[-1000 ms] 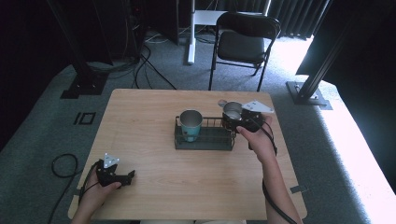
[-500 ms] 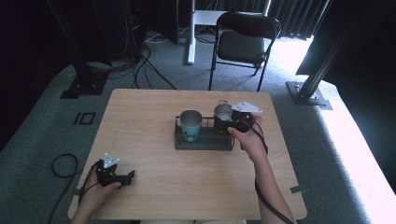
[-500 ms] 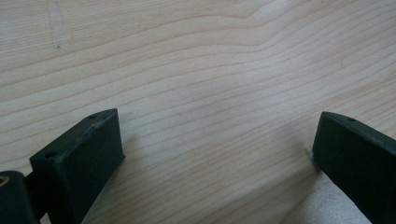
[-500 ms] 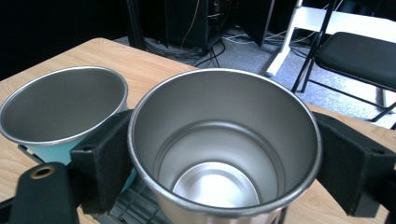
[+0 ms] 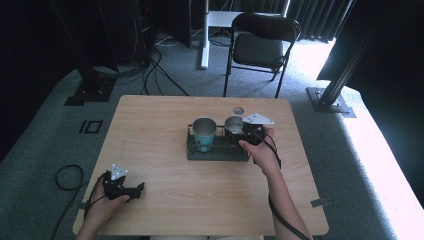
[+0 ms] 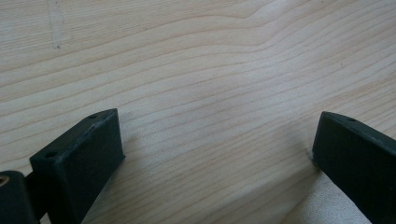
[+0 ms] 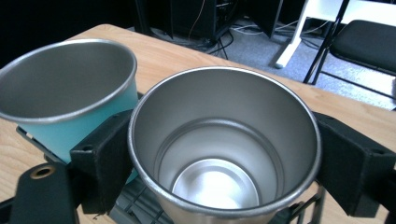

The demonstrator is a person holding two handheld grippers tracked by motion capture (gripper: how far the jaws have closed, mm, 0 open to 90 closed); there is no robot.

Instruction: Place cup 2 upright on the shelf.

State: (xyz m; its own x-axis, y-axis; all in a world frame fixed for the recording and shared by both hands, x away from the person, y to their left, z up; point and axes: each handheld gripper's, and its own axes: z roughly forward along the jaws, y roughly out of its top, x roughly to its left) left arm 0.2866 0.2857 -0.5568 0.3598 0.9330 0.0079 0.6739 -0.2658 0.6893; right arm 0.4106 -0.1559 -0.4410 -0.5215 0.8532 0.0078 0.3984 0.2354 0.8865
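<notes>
A bare steel cup (image 7: 224, 140) stands upright between the two black jaws of my right gripper (image 7: 224, 161), which is shut on it from both sides. In the high view the steel cup (image 5: 232, 123) hangs at the right end of a black wire rack (image 5: 218, 155), with my right gripper (image 5: 239, 131) around it. Whether the cup's base rests on the rack is hidden. A teal cup (image 5: 203, 132) with a steel rim stands in the rack's left part, close beside the held one. My left gripper (image 5: 136, 189) lies open on the table's front left, its jaws wide apart over bare wood (image 6: 215, 135).
The wooden table (image 5: 150, 130) has a small pale round spot (image 5: 239, 110) just behind the rack. A black folding chair (image 5: 262, 45) stands beyond the far edge, and cables run over the grey carpet at the left.
My right gripper has carried the steel cup a little left and down, from beyond the rack's right end to beside the teal cup. The left gripper has not moved.
</notes>
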